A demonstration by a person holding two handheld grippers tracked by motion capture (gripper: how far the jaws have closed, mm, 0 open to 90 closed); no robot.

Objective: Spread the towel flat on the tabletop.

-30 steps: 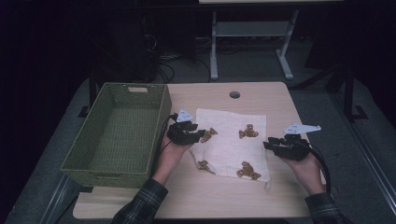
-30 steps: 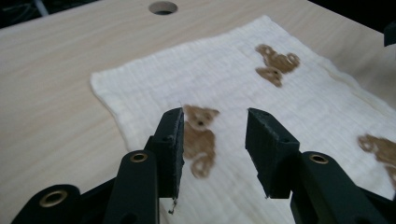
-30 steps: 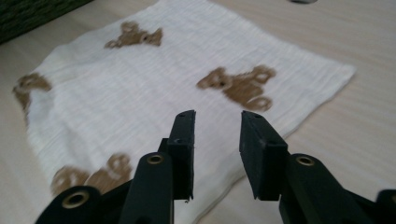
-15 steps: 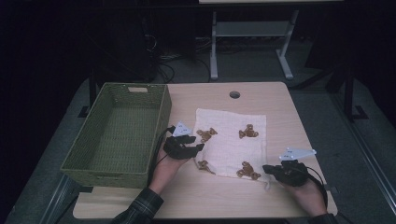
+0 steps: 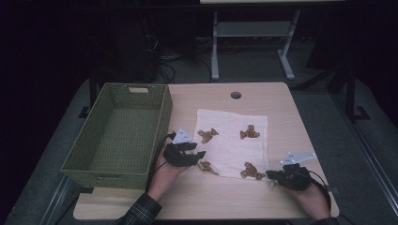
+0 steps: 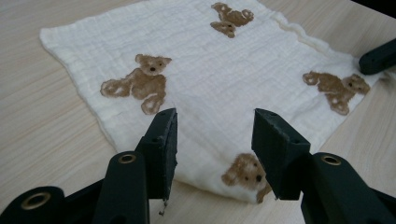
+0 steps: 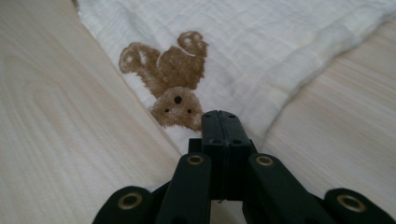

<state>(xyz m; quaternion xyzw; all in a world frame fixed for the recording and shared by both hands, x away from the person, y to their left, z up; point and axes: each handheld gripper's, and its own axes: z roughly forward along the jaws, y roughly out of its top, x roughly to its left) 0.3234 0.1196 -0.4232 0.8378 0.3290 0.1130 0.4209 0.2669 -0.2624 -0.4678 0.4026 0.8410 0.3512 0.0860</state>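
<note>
two corners of the cloth (image 5: 232, 143), spread flat on the table (image 5: 281, 101) beside the basket (image 5: 117, 136), are addressed from the high view, apparently for folding. in the left gripper (image 6: 215, 135) view the jaws have just been opening and straddle the near corner unpinched. in the right gripper (image 7: 219, 122) view the jaws are closed, seemingly pinching the corner.

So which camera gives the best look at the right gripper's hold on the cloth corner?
The right gripper view: the right gripper has its jaws shut on the cloth corner, seen close. The high view shows that grip small and dim; the left gripper view catches just a jaw tip at the far corner.
</note>
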